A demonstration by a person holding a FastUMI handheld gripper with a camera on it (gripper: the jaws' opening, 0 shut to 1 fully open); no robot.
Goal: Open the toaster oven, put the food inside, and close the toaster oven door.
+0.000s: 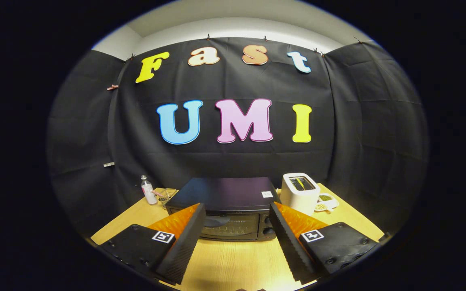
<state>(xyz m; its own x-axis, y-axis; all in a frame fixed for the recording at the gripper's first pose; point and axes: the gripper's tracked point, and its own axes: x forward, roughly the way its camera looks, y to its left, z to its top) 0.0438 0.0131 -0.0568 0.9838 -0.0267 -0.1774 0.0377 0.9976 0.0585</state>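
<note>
On the wooden table [233, 262]: black toaster oven [227, 206], door closed, just beyond the gripper [237, 220], whose fingers stand apart, holding nothing. White toaster [299, 193] right of it; bottle [149, 190] left.

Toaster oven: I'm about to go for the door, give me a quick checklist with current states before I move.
1. Gripper open: ok, fingers wide apart, nothing between them.
2. Toaster oven lined up: ok, it sits just ahead, framed between the fingers.
3. Door state: shut, so opening comes first; ok.
4. Door handle reachable: ok, at the door's top, near the left finger.
5. Table in front of the oven free for the door to drop: ok.
6. Food located: cannot tell; small dishes sit beyond the white toaster, contents unclear.
</note>
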